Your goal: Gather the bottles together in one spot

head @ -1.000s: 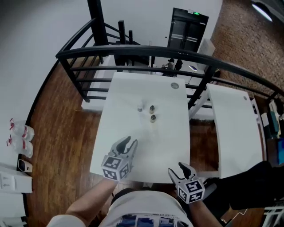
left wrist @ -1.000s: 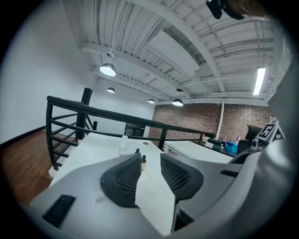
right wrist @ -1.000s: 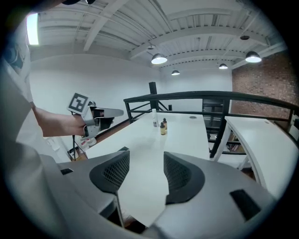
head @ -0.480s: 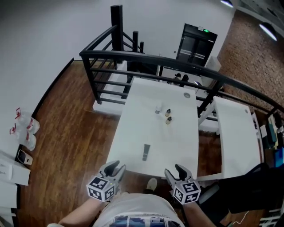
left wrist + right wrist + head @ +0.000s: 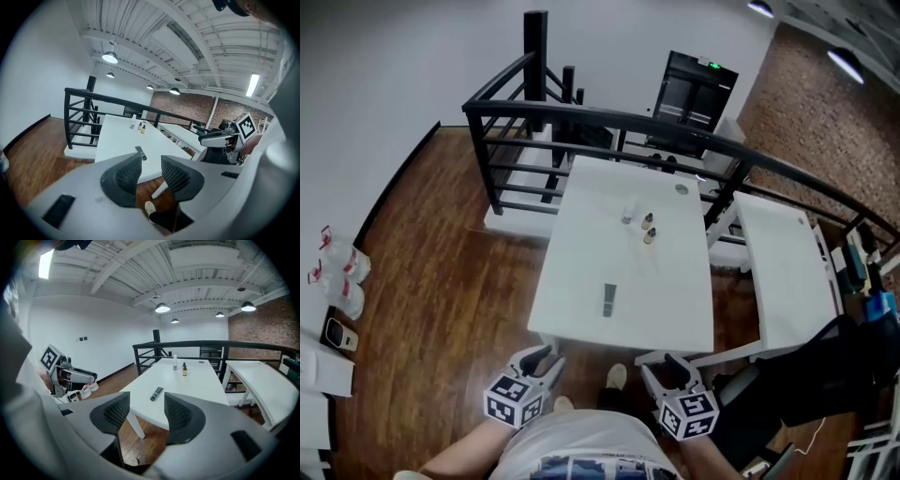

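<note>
White table (image 5: 581, 281), black railing (image 5: 581, 114), brown plank floor (image 5: 441, 244), red-brown brick wall (image 5: 825, 103); 2 amber bottles (image 5: 650, 236), 1 clear bottle (image 5: 627, 215), dark grey tube (image 5: 608, 300)

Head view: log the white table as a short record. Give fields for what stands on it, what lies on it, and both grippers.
Table: white table, in front of a black railing
Standing: clear bottle, dark bottle and second dark bottle, grouped toward the far end
Lying: dark tube, flat, nearer the person, apart from the group
Left gripper: jaws apart, nothing between them, short of the table's near edge
Right gripper: jaws apart, nothing between them, short of the table's near edge
</note>
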A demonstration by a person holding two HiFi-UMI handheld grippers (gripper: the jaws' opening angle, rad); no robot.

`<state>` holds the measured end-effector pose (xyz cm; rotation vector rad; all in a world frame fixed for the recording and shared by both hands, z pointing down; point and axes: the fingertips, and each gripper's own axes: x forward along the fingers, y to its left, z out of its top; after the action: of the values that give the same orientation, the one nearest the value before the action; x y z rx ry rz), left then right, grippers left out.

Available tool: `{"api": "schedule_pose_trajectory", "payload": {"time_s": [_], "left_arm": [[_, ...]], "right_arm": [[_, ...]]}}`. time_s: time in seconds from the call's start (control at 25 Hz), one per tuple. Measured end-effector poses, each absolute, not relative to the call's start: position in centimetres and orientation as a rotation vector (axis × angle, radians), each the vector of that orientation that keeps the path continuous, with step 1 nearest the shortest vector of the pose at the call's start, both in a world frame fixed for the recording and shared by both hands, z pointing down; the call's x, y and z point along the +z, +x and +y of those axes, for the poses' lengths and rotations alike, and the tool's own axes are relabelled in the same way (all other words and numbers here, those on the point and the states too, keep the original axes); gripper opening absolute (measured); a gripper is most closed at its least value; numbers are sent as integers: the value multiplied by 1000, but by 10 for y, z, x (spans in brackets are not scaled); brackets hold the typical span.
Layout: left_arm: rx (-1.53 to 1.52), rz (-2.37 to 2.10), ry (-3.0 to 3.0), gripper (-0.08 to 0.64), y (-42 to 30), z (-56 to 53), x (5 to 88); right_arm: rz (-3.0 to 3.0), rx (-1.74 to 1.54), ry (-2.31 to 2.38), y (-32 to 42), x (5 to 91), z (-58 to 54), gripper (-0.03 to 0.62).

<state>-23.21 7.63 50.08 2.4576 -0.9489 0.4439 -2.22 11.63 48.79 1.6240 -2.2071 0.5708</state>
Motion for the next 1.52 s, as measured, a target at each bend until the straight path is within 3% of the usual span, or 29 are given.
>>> {"api": "schedule_pose_trajectory", "payload": {"time_s": [0.36,0.72,1.4,1.52], "left_arm": [[383,-953,2459,109,-253,86,500],[479,-1040,2398,110,-263,55,513],[587,-1110,2273,110,-212,-24,518],[615,-1093,2264,110,-194,-32,521]], "right_arm": [[-2141,556,1592,-40,513,120,252],[-2124,665,1454,-64,580,35,252],[-1953,736,1196,-67,701,-108,258],[-1976,719,1187,-58,702,-113,133]]}}
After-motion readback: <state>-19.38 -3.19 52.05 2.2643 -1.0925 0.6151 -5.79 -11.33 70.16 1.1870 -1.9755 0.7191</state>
